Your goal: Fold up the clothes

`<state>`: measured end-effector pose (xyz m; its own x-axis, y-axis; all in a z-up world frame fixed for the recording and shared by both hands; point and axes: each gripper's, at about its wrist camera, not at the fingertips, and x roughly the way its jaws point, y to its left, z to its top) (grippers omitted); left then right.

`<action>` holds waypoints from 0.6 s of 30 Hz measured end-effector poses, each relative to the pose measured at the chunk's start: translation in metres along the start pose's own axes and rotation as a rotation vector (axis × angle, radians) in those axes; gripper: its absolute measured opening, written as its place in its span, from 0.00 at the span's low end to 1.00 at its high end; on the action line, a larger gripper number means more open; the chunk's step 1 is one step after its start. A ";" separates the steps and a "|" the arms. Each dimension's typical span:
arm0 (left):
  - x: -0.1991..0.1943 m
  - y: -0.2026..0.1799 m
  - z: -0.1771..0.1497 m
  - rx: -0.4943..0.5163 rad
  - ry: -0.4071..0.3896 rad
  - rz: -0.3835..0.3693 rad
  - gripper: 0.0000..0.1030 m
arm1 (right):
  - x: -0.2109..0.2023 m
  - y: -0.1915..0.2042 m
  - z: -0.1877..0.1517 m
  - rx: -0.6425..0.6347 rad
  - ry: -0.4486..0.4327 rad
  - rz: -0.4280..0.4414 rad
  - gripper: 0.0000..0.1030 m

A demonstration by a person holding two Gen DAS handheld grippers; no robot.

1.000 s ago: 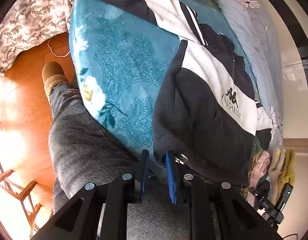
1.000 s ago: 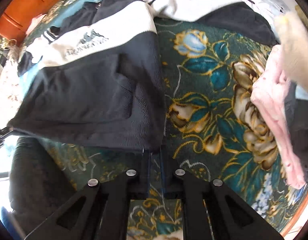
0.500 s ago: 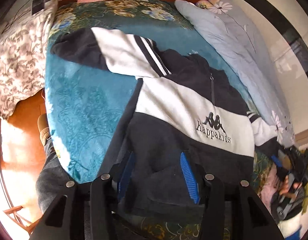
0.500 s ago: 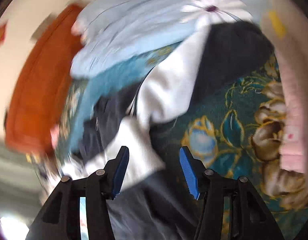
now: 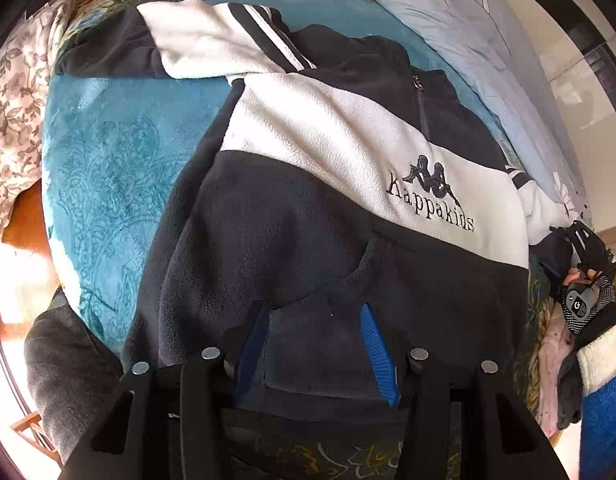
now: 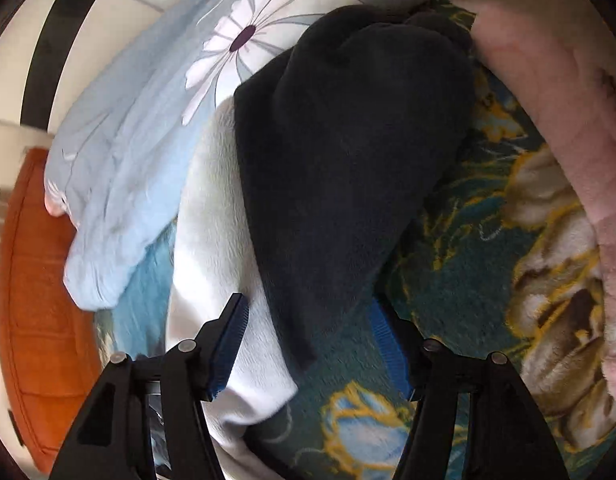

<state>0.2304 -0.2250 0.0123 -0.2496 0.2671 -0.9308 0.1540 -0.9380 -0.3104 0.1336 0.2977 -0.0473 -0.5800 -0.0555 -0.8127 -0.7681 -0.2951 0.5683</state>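
A black and white Kappa Kids fleece sweatshirt [image 5: 328, 184] lies spread front-up on the bed. Its left sleeve [image 5: 196, 44] stretches out to the far left. My left gripper [image 5: 314, 324] is open and empty, hovering over the black hem area. In the right wrist view the sweatshirt's other sleeve [image 6: 340, 152], white then black toward the cuff, lies ahead. My right gripper [image 6: 308, 320] is open, its jaws on either side of this sleeve, holding nothing. The right gripper also shows in the left wrist view [image 5: 584, 248] at the far right.
The bed has a teal floral blanket [image 5: 108, 168] and a dark flowered blanket [image 6: 468, 240]. A pale blue daisy duvet [image 6: 148, 128] lies along the wall side. Pink clothing [image 6: 568, 100] is piled at the right. An orange headboard [image 6: 36, 280] stands at the left. The bed edge and floor are left.
Both grippers let go of the sweatshirt's hem and opened. The left one rose over the garment's body. The right one swung over to the right sleeve.
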 end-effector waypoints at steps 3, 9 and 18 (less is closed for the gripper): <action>0.001 0.003 -0.001 -0.019 0.005 -0.007 0.51 | 0.005 0.006 0.008 0.004 -0.015 -0.013 0.60; 0.000 0.008 -0.002 -0.040 0.002 -0.017 0.51 | -0.010 0.042 0.018 -0.107 -0.062 -0.079 0.05; -0.002 0.011 -0.003 -0.065 0.000 -0.032 0.51 | -0.072 0.145 -0.006 -0.537 -0.268 -0.014 0.05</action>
<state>0.2359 -0.2354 0.0095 -0.2555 0.2963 -0.9203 0.2081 -0.9127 -0.3517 0.0662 0.2534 0.0929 -0.6726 0.1741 -0.7193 -0.5723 -0.7386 0.3564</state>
